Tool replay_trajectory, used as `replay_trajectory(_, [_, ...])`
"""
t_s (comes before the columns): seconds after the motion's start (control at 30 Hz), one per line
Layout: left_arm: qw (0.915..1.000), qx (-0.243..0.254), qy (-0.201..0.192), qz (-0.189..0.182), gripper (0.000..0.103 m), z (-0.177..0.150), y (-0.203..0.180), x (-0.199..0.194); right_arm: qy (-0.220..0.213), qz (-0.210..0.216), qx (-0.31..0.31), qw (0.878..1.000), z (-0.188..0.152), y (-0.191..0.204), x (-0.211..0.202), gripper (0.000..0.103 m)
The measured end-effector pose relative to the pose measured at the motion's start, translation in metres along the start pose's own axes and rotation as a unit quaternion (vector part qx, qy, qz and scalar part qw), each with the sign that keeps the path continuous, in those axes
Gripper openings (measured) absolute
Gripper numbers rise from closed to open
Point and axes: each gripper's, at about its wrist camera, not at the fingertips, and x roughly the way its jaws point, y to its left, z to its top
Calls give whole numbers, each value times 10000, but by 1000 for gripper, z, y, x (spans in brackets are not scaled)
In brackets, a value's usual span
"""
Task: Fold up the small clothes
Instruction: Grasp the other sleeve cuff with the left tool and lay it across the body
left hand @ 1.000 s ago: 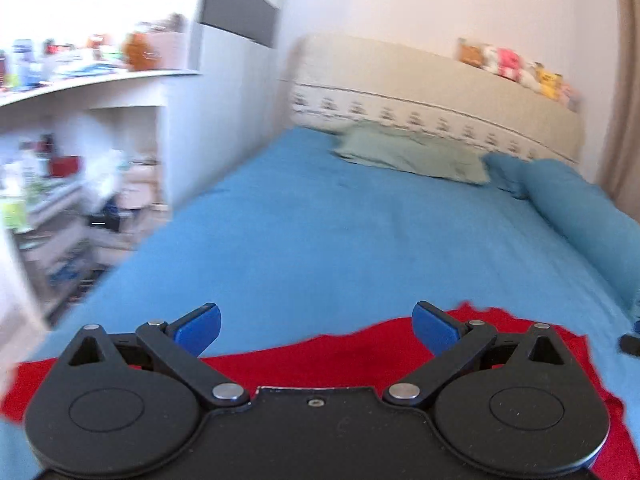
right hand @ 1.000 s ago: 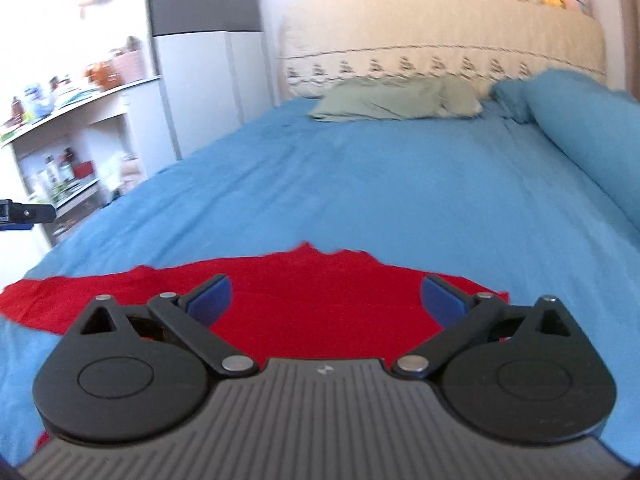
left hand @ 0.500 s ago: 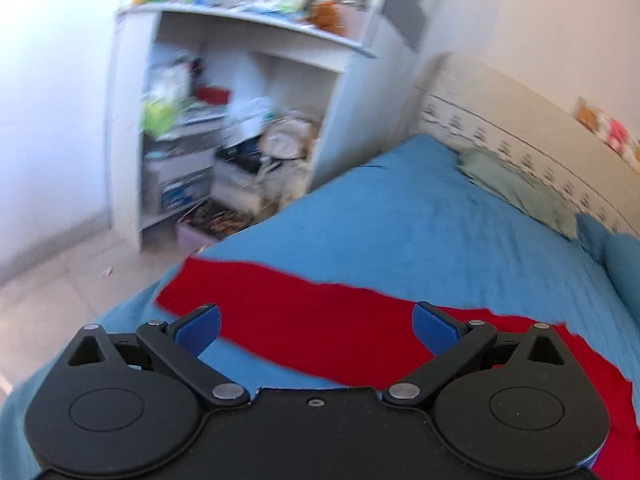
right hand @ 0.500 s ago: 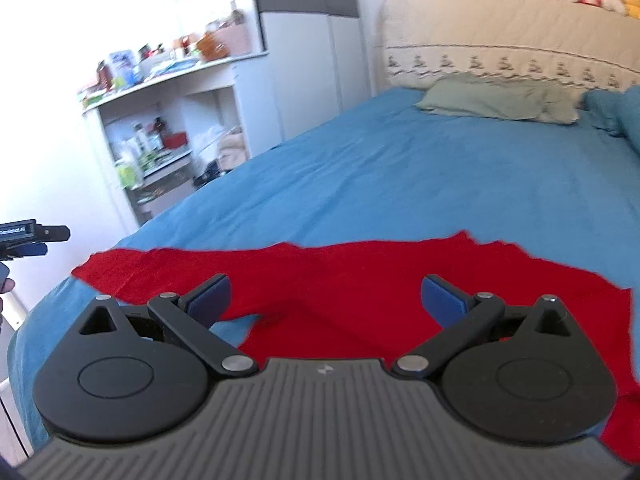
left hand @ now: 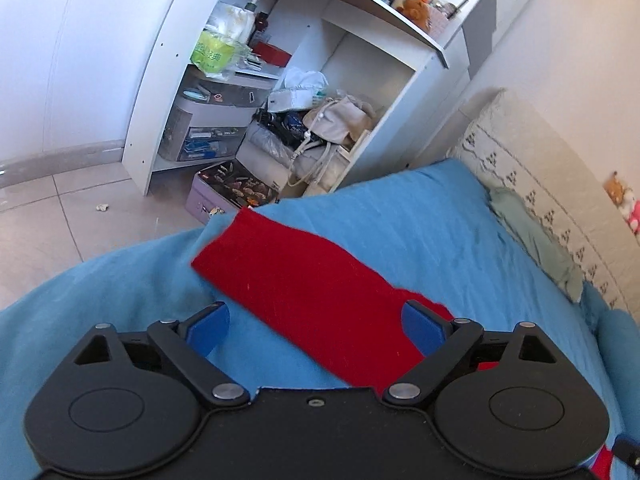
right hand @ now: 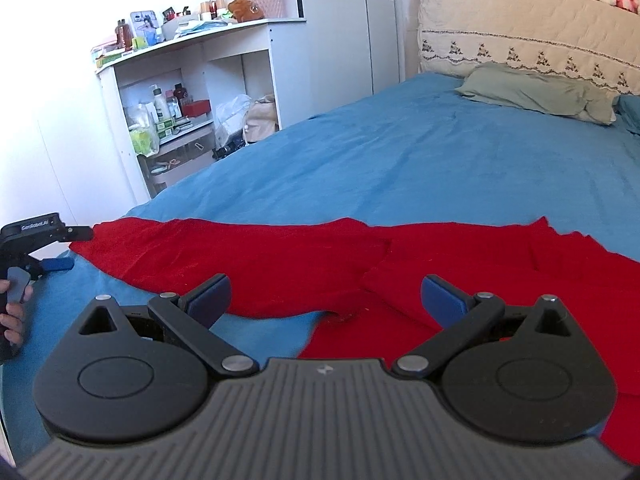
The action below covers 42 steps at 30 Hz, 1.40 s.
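Note:
A red long-sleeved garment (right hand: 440,264) lies spread flat on the blue bed sheet (right hand: 400,160). Its left sleeve (left hand: 296,272) stretches out toward the bed's left edge. My left gripper (left hand: 316,326) is open and empty, hovering over that sleeve near its cuff. It also shows in the right wrist view (right hand: 60,258) at the far left, by the sleeve end. My right gripper (right hand: 326,298) is open and empty, low over the garment's body near the armpit.
A white shelf unit (left hand: 280,80) full of bottles, bags and boxes stands left of the bed, with tiled floor (left hand: 60,216) below. A green pillow (right hand: 536,92) and a cream headboard (right hand: 520,28) with plush toys are at the far end.
Both grippers have swung left. The left gripper moved from over the garment's body out along the left sleeve toward the bed edge. The right view now takes in the sleeve and shelves.

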Motion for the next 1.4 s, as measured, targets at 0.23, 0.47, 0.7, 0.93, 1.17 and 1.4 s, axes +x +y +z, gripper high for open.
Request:
replay_trajectory(0.23, [9992, 73, -14, 390, 69, 8, 2, 16, 13, -12, 45, 10000, -2, 3, 18, 103])
replay_trajectory(0.47, [9976, -144, 5, 680, 9, 11, 13, 22, 113, -85, 254, 9996, -9, -2, 30, 103])
replay_trajectory(0.7, [9980, 261, -95, 571, 4, 17, -11, 6, 141, -216, 365, 9990, -15, -11, 33, 103])
replay_trajectory(0.93, [9952, 920, -336, -46, 4, 38, -94, -24, 30, -275, 526, 9982, -11, -26, 19, 103])
replay_trajectory(1.17, [9797, 1753, -350, -911, 4, 34, -230, -38, -156, -469, 582, 9971, 1, -53, -17, 103])
replay_trajectory(1.4, [9536, 2519, 20, -1649, 4, -32, -366, -28, -357, -774, 727, 9937, 2, -111, -72, 103])
